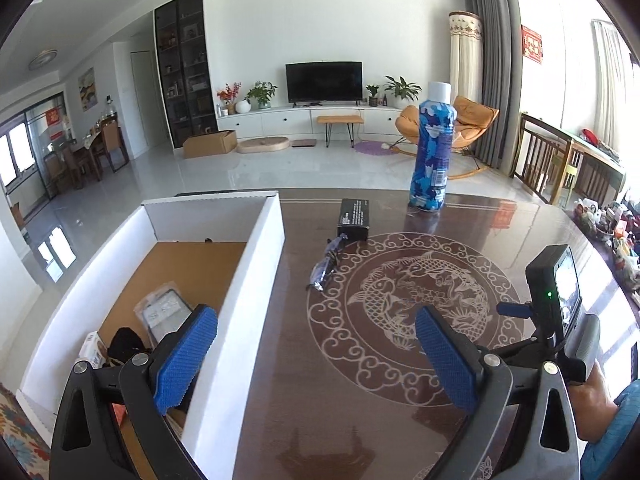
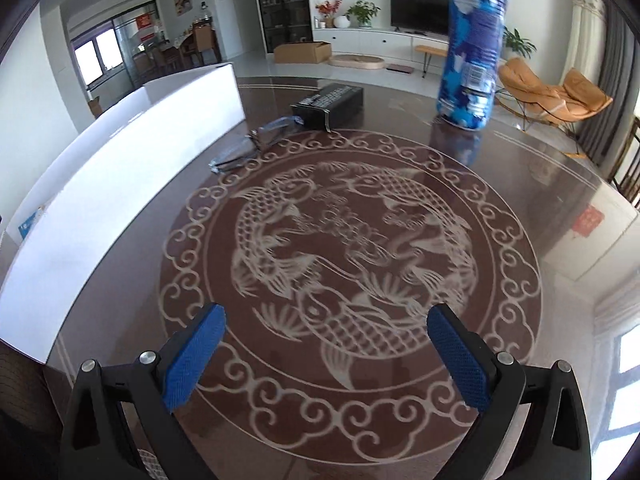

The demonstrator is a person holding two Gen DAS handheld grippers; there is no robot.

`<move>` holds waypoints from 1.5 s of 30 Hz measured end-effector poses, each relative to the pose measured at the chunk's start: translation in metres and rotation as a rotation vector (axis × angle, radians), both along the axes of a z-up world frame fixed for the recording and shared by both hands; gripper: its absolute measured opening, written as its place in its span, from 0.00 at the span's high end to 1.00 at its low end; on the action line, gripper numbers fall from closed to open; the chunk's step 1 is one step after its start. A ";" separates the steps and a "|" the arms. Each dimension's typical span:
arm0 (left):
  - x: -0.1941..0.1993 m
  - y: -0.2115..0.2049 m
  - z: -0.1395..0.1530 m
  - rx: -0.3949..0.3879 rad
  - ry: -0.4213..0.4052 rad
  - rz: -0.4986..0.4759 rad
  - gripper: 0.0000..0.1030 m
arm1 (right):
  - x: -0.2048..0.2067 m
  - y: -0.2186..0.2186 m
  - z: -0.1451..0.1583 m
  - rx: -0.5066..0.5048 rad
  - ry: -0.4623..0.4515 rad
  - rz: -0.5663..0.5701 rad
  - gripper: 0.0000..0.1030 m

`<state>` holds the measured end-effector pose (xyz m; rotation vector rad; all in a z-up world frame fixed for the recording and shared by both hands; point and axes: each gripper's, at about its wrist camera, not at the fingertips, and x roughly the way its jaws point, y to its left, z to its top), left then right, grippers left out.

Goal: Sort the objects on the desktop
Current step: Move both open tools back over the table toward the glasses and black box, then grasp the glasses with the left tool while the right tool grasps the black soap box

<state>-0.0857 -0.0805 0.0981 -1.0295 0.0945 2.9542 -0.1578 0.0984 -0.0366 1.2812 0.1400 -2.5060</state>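
Both grippers, left point(image 1: 316, 356) and right point(image 2: 326, 354), hover with fingers spread, empty. At twelve o'clock on the desk point(image 2: 520, 208): one bottle point(image 1: 433, 148), one black box point(image 1: 353, 219), one wrapped packet point(image 1: 326, 266). One white bin point(image 1: 256, 276) at nine.

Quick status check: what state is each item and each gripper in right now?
left gripper: open, empty, straddling the box wall
right gripper: open, empty, above the table
blue bottle: upright, capped
black carton: lying flat, closed
wrapped pen: lying beside the carton
white box: open-topped, holding items
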 end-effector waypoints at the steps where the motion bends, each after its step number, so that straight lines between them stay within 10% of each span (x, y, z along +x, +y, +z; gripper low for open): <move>1: -0.003 0.005 -0.004 -0.003 -0.013 -0.009 0.02 | 0.001 0.009 -0.004 0.005 -0.003 -0.019 0.02; 14: -0.041 0.008 -0.130 0.149 -0.354 -0.066 0.02 | 0.017 0.040 -0.039 0.071 0.007 -0.073 0.02; 26: -0.170 0.017 -0.110 0.128 -0.331 -0.160 0.02 | 0.016 0.038 -0.040 0.069 0.003 -0.058 0.00; 39: -0.274 0.008 -0.159 0.145 -0.429 -0.138 0.02 | 0.016 0.038 -0.040 0.070 0.003 -0.059 0.00; 45: -0.277 0.024 -0.164 -0.012 -0.408 -0.187 0.01 | 0.016 0.038 -0.040 0.070 0.003 -0.060 0.00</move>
